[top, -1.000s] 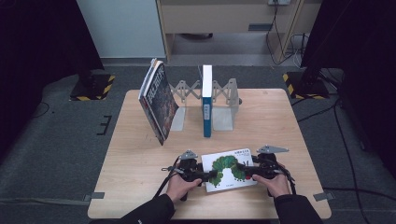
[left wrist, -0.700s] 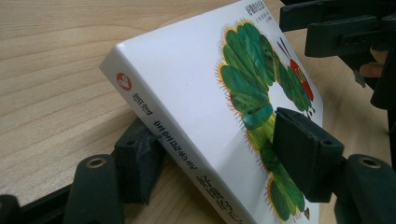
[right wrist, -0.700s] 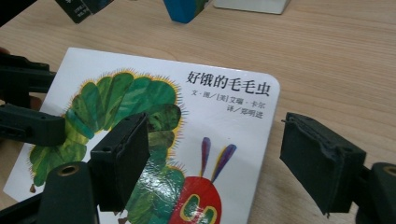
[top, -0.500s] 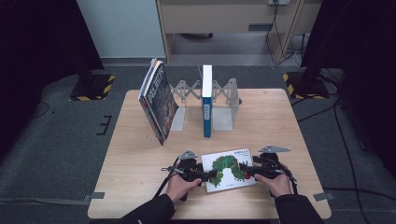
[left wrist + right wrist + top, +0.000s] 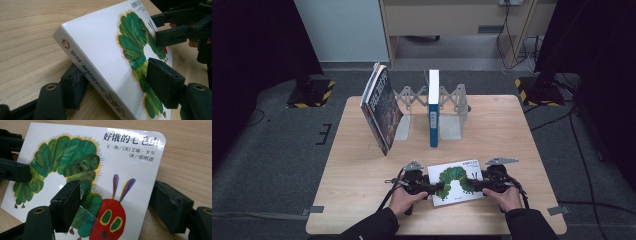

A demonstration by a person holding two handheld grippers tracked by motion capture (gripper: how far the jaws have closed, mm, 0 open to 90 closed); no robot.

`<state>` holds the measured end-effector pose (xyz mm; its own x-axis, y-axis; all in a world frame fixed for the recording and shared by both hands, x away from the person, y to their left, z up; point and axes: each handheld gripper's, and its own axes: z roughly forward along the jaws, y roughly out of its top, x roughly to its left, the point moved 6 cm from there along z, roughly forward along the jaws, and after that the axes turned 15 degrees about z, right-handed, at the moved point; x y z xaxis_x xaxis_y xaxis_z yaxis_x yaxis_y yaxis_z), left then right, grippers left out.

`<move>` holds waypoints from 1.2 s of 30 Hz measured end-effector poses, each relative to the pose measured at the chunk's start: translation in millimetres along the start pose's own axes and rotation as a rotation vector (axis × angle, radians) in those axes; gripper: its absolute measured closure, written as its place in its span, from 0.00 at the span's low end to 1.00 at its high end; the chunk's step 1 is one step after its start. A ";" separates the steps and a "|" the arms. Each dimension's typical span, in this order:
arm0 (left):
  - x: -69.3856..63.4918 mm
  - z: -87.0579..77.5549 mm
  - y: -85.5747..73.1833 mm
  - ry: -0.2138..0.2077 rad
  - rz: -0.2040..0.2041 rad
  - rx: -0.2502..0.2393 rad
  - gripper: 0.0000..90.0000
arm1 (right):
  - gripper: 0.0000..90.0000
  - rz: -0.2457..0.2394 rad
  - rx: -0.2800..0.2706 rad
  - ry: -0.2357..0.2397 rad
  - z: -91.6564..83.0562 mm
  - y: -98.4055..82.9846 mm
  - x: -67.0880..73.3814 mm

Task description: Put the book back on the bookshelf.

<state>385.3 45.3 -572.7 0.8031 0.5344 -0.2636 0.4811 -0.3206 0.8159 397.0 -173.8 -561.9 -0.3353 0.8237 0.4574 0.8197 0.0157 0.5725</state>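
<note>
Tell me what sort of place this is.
Probably a lab or recording workspace, not a home: a small wooden table stands on grey floor among dark curtains, hazard-striped stand bases and trailing cables. A metal book rack and a caterpillar picture book look staged.

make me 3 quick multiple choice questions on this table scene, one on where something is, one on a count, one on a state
1. Where does the caterpillar book lie?
A. at the near table edge between both grippers
B. inside the bookend rack
C. on the floor

2. How many books stand or lean at the metal bookend rack?
A. one
B. two
C. four

3. How is the blue book?
A. lying flat
B. lying open
C. standing upright

Answers:
1 A, the left gripper and right gripper clamp its two ends.
2 B, the blue book plus the leaning dark book.
3 C, it stands on its lower edge in the rack.
</note>
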 end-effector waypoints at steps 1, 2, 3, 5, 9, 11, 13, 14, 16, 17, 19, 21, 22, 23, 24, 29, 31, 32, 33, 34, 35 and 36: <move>-0.5 0.1 0.0 0.001 0.008 0.003 0.35 | 0.29 0.001 -0.001 0.002 -0.3 0.1 0.8; -1.3 0.5 0.2 0.000 0.015 0.005 0.34 | 0.29 0.000 -0.003 0.004 -0.4 0.3 1.3; -2.3 0.9 0.3 0.000 0.022 0.006 0.33 | 0.30 0.001 -0.007 0.008 -0.3 0.7 1.7; -3.2 1.1 0.3 -0.005 0.031 0.009 0.31 | 0.33 -0.008 -0.020 0.019 -0.2 2.3 3.1; -3.1 0.1 -0.5 -0.015 0.030 0.010 0.32 | 0.33 -0.014 -0.021 0.026 0.8 3.4 5.6; -4.8 0.2 -0.9 -0.045 0.039 0.014 0.32 | 0.34 -0.028 -0.026 0.030 1.3 4.5 6.7; -8.6 0.7 -1.7 -0.056 0.043 0.016 0.33 | 0.37 -0.034 -0.032 0.056 1.6 5.5 10.7; -8.9 0.3 -2.0 -0.054 0.040 0.015 0.33 | 0.37 -0.047 -0.036 0.056 1.7 6.2 11.7; -8.2 -0.1 -2.3 -0.053 0.032 0.013 0.34 | 0.37 -0.043 -0.036 0.056 2.1 6.4 11.0; -7.7 -0.4 -2.4 -0.052 0.022 0.009 0.35 | 0.37 -0.039 -0.033 0.054 2.0 6.0 10.5; -5.8 0.5 -1.8 -0.059 0.019 -0.012 0.39 | 0.38 -0.032 -0.023 0.045 1.5 5.1 8.7; -6.9 -0.8 -2.4 -0.056 0.013 -0.006 0.39 | 0.37 -0.026 -0.020 0.044 0.3 3.8 8.9; -7.7 -1.5 -2.8 -0.061 0.007 -0.005 0.40 | 0.38 -0.028 -0.019 0.043 -0.2 3.2 8.9; -7.7 -2.0 -3.0 -0.064 0.004 -0.007 0.41 | 0.38 -0.031 -0.021 0.043 -0.5 2.8 8.6; -7.7 -2.0 -3.0 -0.064 0.004 -0.007 0.42 | 0.38 -0.027 -0.020 0.043 -0.9 2.3 8.6; -8.2 -5.8 -0.7 -0.086 -0.011 -0.021 0.48 | 0.40 -0.016 -0.017 0.050 -4.0 1.1 8.3; -8.5 -7.4 1.3 -0.094 -0.022 -0.022 0.51 | 0.40 -0.015 -0.016 0.055 -5.2 1.3 8.3; -8.5 -7.4 1.3 -0.094 -0.022 -0.022 0.52 | 0.40 -0.015 -0.016 0.055 -5.2 1.3 8.3; -9.2 -8.7 4.0 -0.100 -0.017 -0.029 0.54 | 0.41 -0.011 -0.025 0.062 -6.4 2.4 7.9; -10.1 -9.4 5.3 -0.102 -0.017 -0.034 0.56 | 0.41 -0.007 -0.031 0.065 -7.2 2.9 8.1; -11.1 -10.2 6.7 -0.106 -0.016 -0.035 0.58 | 0.41 -0.007 -0.041 0.068 -8.0 3.8 8.0; -11.9 -11.2 8.4 -0.109 -0.012 -0.036 0.60 | 0.41 -0.004 -0.048 0.072 -8.9 4.8 8.1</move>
<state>375.8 45.1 -557.0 0.8315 0.4497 -0.3262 0.4797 -0.2851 0.8298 394.1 -172.1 -549.4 -0.3727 0.7809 0.5013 0.7955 -0.0093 0.6059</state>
